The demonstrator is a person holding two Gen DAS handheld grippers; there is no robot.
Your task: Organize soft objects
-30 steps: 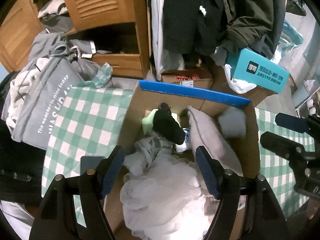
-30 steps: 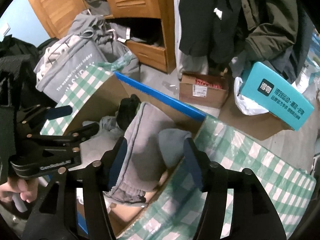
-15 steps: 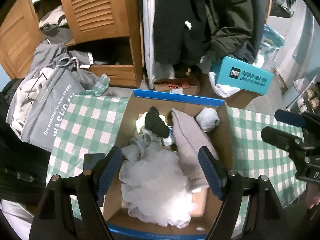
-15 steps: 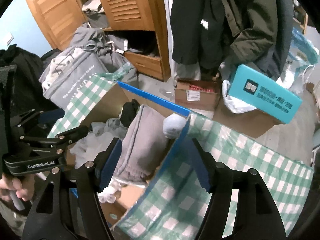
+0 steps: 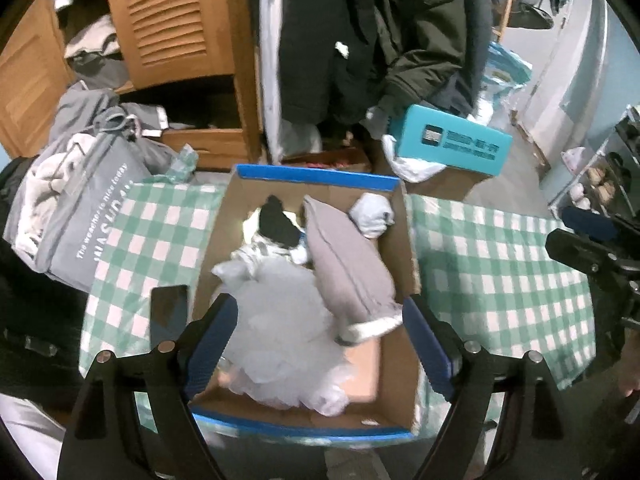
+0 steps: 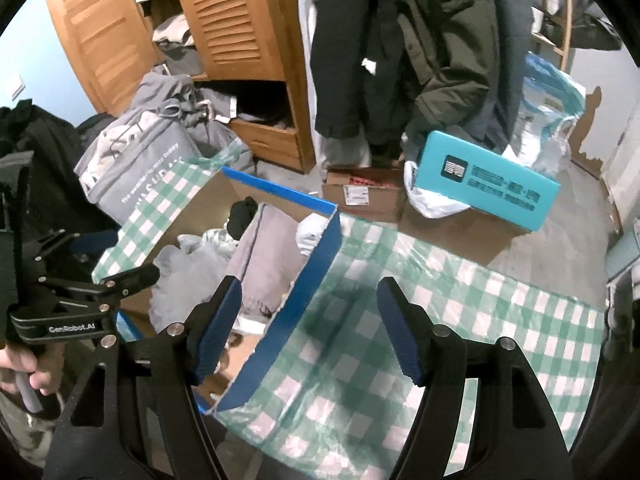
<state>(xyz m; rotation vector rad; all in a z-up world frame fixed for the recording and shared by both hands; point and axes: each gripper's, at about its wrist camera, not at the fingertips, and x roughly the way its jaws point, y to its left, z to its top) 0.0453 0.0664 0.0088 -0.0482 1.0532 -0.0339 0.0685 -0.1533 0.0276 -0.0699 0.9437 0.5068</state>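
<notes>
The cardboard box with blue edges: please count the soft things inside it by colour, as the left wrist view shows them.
White things: 2, a white gauzy tulle bundle and a white rolled sock
Grey things: 2, a grey folded garment and a light grey crumpled cloth
Black things: 1, a black sock
Total: 5

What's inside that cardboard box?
The box holds a grey cushion, white netting, a black sock and a white bundle. Whatever lies beneath them is covered.

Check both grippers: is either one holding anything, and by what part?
Nothing is held. The left gripper hangs open above the cardboard box, and the right gripper is open over the box's blue edge; both have just been opening, fingers pressing on nothing.
</notes>
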